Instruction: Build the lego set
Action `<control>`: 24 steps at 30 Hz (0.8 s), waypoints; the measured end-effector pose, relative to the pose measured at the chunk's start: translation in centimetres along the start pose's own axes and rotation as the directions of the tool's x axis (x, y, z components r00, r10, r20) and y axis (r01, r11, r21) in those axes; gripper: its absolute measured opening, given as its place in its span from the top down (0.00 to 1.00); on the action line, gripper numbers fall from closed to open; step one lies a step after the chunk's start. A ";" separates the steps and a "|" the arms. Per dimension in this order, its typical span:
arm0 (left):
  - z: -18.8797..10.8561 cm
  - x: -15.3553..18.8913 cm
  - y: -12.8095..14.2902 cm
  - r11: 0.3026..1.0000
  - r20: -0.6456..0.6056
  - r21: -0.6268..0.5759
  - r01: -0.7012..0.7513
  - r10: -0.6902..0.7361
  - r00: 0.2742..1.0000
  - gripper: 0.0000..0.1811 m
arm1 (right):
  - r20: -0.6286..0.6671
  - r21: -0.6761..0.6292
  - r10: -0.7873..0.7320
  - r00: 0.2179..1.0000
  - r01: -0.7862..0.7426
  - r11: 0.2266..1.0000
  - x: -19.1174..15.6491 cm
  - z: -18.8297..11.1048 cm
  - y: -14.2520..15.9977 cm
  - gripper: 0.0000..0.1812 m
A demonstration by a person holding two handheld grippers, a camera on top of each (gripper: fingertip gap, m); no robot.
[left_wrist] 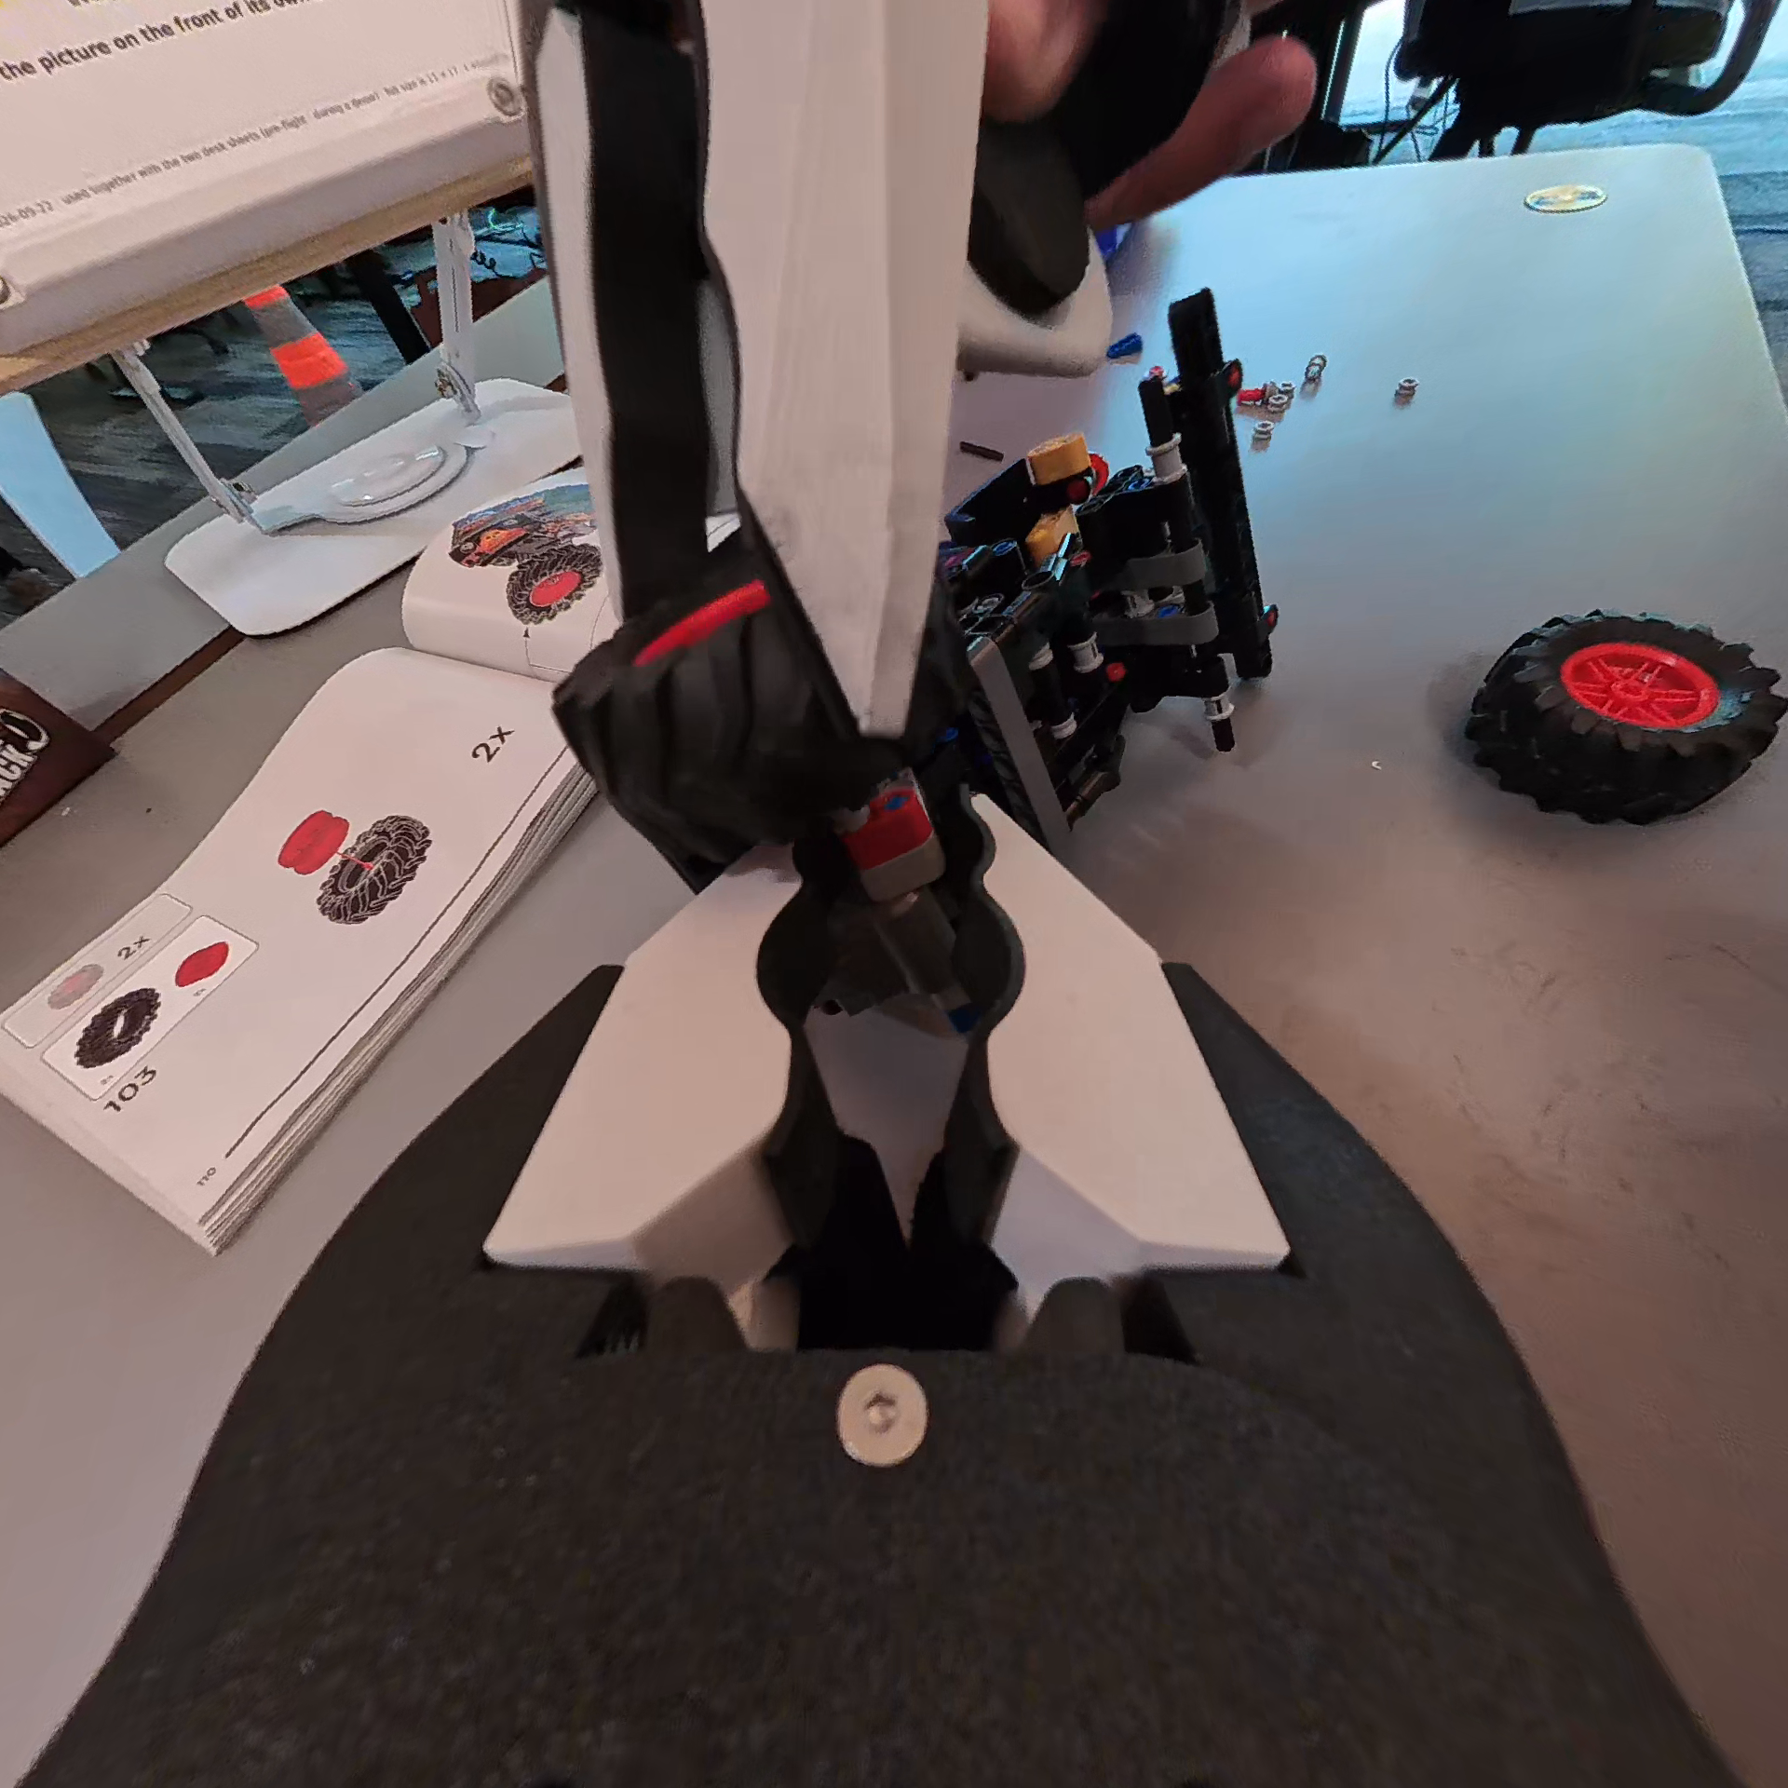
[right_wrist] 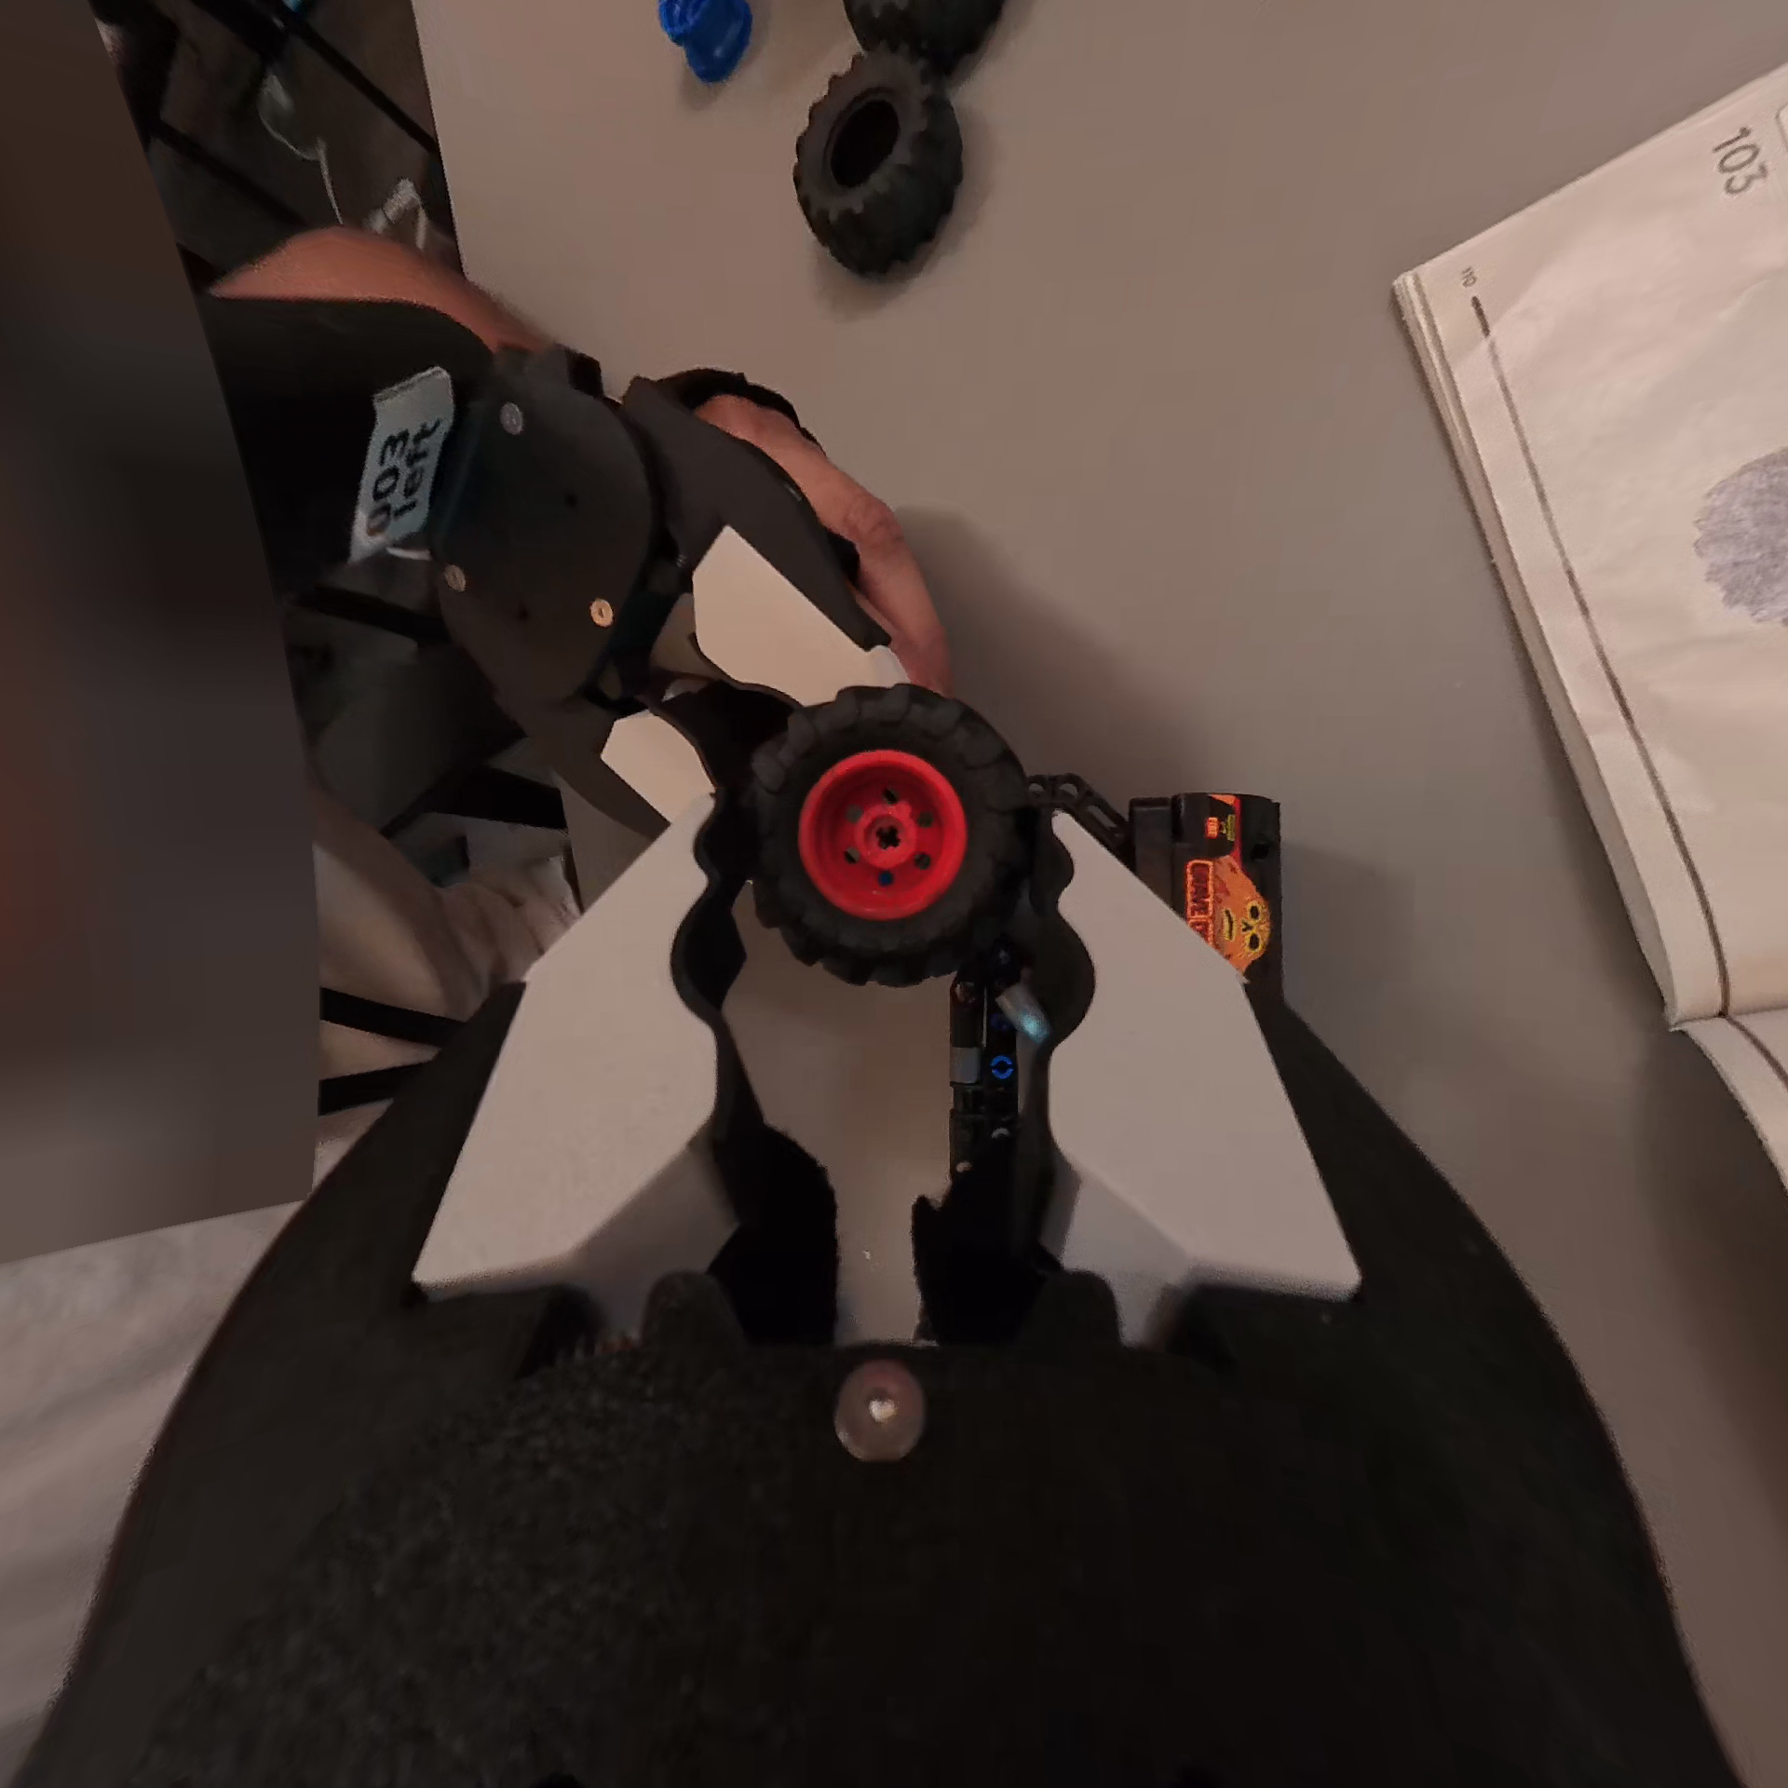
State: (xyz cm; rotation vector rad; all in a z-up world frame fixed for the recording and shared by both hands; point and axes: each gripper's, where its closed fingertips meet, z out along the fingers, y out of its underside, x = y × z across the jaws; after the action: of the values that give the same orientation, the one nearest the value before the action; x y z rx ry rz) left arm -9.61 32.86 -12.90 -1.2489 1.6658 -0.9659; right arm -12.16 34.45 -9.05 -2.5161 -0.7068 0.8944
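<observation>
Right fingers [right_wrist: 885, 851] clamp my wheel [right_wrist: 885, 832]; left fingers [left_wrist: 890, 909] clamp the axle [left_wrist: 895, 851]; printed manual [left_wrist: 319, 929] at desk [left_wrist: 1451, 968] edge.

A black knobbly wheel with a red hub [right_wrist: 885, 834] sits upright between tong tips, its hub facing the right wrist camera. Beside it hangs a dark chassis section [left_wrist: 1103, 619] of black beams and grey pins. A second red-hubbed wheel [left_wrist: 1625, 716] lies flat on the worktop [left_wrist: 1451, 968]; a bare black tyre [right_wrist: 876, 164] lies apart.

White-fingered black claw [left_wrist: 890, 909], silver screw [left_wrist: 880, 1418]
</observation>
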 end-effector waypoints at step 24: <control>-0.1 -0.2 -0.2 1.000 0.035 0.020 -0.022 0.021 0.999 0.91 | -0.215 -0.002 -0.175 0.961 0.178 0.984 -0.8 0.2 -0.4 0.59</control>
State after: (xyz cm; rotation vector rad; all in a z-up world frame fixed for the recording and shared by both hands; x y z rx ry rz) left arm -9.60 33.02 -12.60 -1.2258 1.6354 -0.9406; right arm -12.99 34.32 -8.63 -2.4398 -0.8321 0.5545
